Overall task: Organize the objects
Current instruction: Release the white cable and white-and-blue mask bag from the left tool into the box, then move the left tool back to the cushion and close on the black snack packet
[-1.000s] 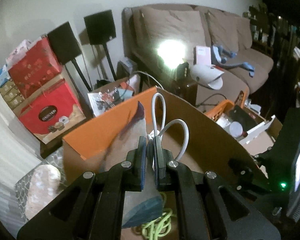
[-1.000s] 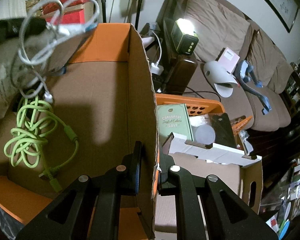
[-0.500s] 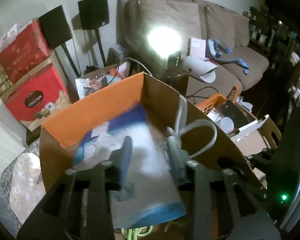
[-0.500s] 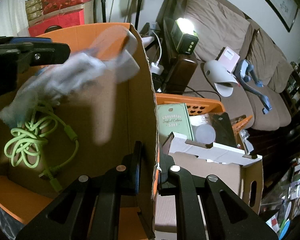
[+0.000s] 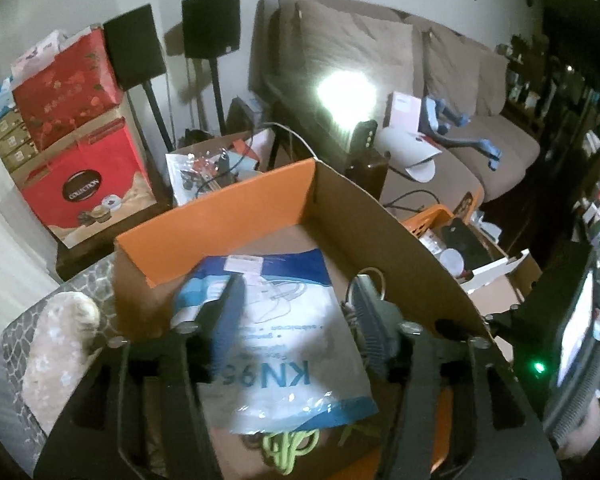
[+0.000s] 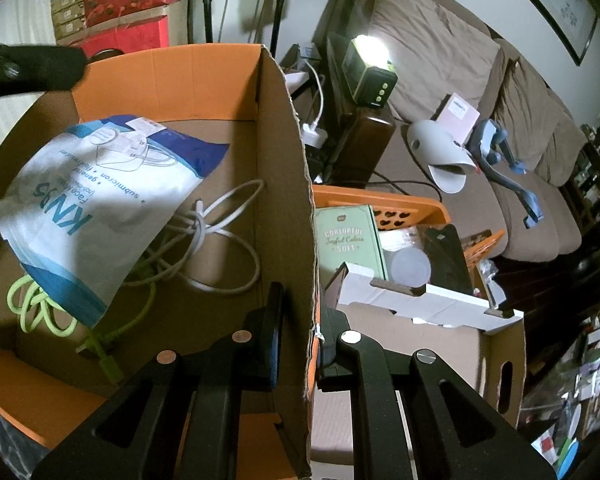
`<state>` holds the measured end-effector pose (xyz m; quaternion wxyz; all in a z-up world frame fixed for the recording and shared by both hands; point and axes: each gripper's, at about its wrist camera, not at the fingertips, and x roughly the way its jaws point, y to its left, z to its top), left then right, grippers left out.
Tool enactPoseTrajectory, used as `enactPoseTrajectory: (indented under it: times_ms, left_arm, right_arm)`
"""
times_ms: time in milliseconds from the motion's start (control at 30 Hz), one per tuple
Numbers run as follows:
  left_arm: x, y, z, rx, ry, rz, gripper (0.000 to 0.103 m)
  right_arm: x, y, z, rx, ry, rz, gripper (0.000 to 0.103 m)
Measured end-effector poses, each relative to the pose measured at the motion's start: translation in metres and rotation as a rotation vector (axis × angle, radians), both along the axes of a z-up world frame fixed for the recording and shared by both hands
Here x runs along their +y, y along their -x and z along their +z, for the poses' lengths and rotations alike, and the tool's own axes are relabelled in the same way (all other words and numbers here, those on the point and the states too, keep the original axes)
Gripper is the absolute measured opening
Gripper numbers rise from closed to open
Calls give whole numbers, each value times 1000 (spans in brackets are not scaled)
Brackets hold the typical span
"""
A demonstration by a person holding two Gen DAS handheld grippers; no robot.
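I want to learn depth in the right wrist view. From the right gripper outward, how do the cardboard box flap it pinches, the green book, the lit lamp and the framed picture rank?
1. Cardboard box flap: between the right gripper jaws.
2. Green book: just right, in the orange basket.
3. Lit lamp: beyond, by the sofa arm.
4. Framed picture: on the wall, top right.

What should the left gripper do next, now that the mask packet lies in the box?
Probably lift the left gripper out of the cardboard box: its jaws are opening, and the KN95 mask packet already rests on the cables, no longer gripped.
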<state>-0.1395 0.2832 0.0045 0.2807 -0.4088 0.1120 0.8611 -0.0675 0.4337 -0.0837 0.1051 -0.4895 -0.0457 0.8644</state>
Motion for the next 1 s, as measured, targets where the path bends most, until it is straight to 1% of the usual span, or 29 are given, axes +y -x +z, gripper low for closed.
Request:
enactPoseTrajectory:
  times_ms: [33, 67, 133, 200, 267, 300, 333, 400, 433, 567, 600, 733, 800, 900, 1000]
  left_arm:
    - [-3, -1, 3, 6, -1, 6, 67]
    - [-8, -2, 6, 15, -1, 13, 68]
    - [-16, -2, 12, 21, 7, 23, 76]
    - [-23, -2, 17, 26, 14, 31, 79]
    - [-30, -3, 20, 24, 31, 32, 79]
    - [-33, -4, 21, 27, 39, 32, 80]
    - [-35, -5, 22, 33, 50, 35, 89]
    - [-41, -7, 24, 55, 62, 46, 98]
    - [-46, -9, 26, 68, 62, 51, 98]
    - [-60, -11, 32, 77, 67, 61, 99]
    - [-64, -11, 33, 83, 71, 67, 102]
    - [-82, -9, 36, 107, 78, 135, 103]
    - [-93, -4, 36, 91, 69, 167, 103]
    - [-109, 2, 32, 46, 32, 198, 103]
    - [-121, 4, 28, 42, 31, 229, 103]
  right_arm:
    - [0, 0, 0, 0, 0, 0, 11]
    - [0, 0, 0, 0, 0, 0, 11]
    - [0, 0, 0, 0, -1, 0, 11]
    - [0, 0, 0, 0, -1, 0, 11]
    - [1, 0, 0, 0, 0, 0, 11]
    - [1, 0, 0, 0, -1, 0, 11]
    - [0, 1, 0, 0, -1, 0, 11]
    - [1, 0, 0, 0, -1, 0, 11]
    - [0, 1, 0, 0, -1, 0, 11]
    - [0, 1, 0, -1, 0, 0, 11]
    - [0, 0, 0, -1, -1, 1, 11]
    - [0, 1, 0, -1, -1, 0, 11]
    - [1, 0, 0, -1, -1, 0, 11]
    - [0, 1, 0, 0, 0, 0, 11]
    - [0, 1, 0, -1, -1, 0, 11]
